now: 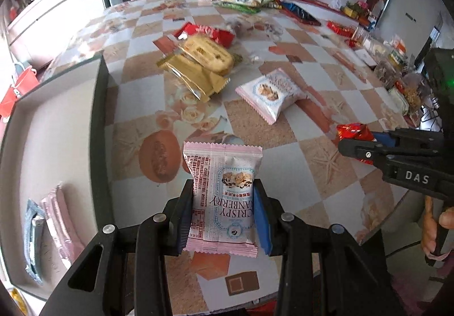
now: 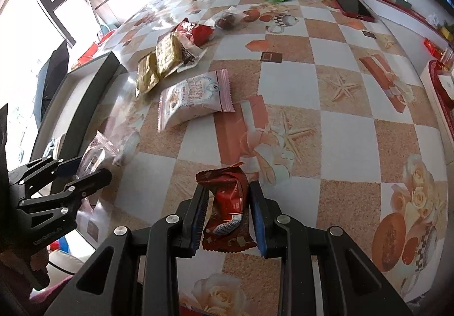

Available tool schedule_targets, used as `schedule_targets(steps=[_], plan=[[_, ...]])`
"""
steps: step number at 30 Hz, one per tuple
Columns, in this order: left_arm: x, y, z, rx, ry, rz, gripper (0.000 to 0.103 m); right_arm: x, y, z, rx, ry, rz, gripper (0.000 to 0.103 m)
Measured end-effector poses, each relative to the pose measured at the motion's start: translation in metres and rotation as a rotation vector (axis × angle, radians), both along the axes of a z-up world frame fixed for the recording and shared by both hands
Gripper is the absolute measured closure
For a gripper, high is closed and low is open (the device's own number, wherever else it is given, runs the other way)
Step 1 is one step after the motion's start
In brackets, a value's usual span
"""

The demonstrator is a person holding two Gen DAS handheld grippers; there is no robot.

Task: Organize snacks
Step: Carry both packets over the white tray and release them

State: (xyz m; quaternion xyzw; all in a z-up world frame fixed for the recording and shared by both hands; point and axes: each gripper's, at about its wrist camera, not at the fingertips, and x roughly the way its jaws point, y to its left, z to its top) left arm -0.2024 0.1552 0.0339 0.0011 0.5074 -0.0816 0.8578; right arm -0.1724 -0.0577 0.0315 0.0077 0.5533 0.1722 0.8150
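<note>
Pinching a pink cranberry packet [image 1: 224, 196] across its middle, the left gripper [image 1: 224, 213] has its blue pads closed on the wrapper's sides, lifted over the table [image 1: 312, 80] just beside the grey box [image 1: 96, 106]. The right gripper [image 2: 227, 213] is likewise closed on a red packet [image 2: 227, 202]. Both packets look light, soft and crinkly, likely slippery film around a crumbly bar, so a gentle hold across the padded body seems safer than the thin crimped ends. Another pink packet [image 1: 272, 94] and gold packets [image 1: 198, 66] lie further out on the table, and two packets [image 1: 48, 225] already sit in the box.
</note>
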Motion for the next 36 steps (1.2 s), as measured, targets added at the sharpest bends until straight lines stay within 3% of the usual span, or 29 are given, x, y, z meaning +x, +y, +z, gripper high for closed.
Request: schedule_targets(steps=[15,27,36], plan=[[-0.023,0.063,0.037,0.01,-0.083,0.119,0.061,-0.007,0.054,0.032,0.018,-0.026,0.091,0.072],[-0.046,0.138,0.042,0.008,-0.101,0.27,0.061,-0.008,0.148,0.044,0.021,-0.043,0.265,0.072],[-0.053,0.193,0.048,0.051,-0.113,0.362,0.061,-0.008,0.22,0.044,0.052,-0.032,0.384,0.072]])
